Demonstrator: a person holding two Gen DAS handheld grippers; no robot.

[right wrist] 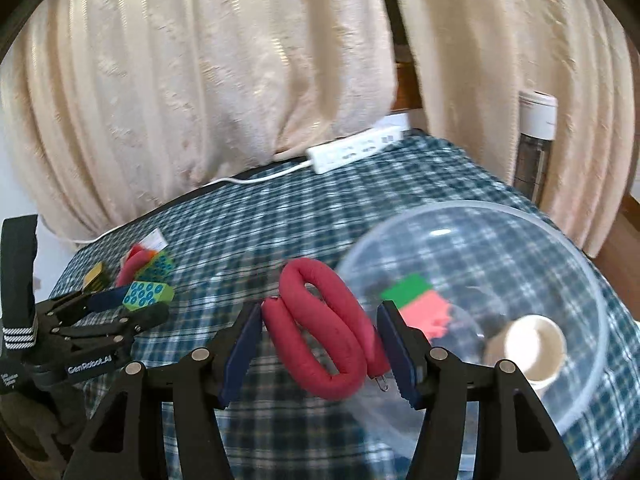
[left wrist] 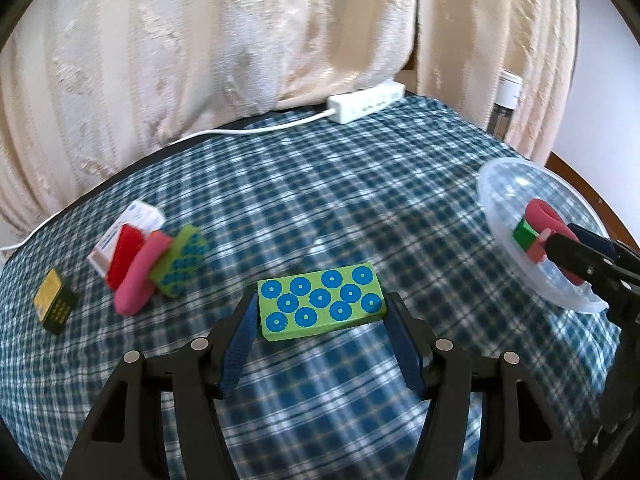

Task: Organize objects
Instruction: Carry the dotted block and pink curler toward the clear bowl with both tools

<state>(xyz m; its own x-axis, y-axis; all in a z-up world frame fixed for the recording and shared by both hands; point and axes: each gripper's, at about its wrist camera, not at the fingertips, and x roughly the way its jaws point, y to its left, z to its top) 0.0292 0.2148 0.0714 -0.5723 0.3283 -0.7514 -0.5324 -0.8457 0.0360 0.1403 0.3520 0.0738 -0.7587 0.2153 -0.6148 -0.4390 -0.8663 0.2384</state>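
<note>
Left gripper (left wrist: 322, 320): jaws closed onto the short ends of a green block with blue rings (left wrist: 322, 306), blue pads touching both sides. Block sits level between them, over the near-centre of the plaid-covered tabletop (left wrist: 360, 184); can't tell if it's lifted or resting on the cloth.

Right gripper (right wrist: 320, 338): jaws partly open, a folded red foam tube (right wrist: 326, 332) between the pads, touching both. A small metal hook shows at the tube's near end. Tube overlaps the left rim of the clear plastic bowl (right wrist: 592, 280), which is on the right side of the tabletop.

In the bowl: a green-and-pink block (right wrist: 420, 304) and a white roll of tape (right wrist: 532, 348), the roll at the near right.

Far left on the tabletop, a cluster leaning together: white carton (left wrist: 132, 224), red piece (left wrist: 125, 256), pink foam tube (left wrist: 140, 280), second green ringed block (left wrist: 182, 266). Further left and apart from it, a small yellow-and-dark box (left wrist: 54, 300).

Far edge: white power strip (left wrist: 366, 102) with its cable running left, cream curtain (left wrist: 240, 40) behind.

Left-wrist view is motion-blurred on the left cluster, so contacts there are approximate.
</note>
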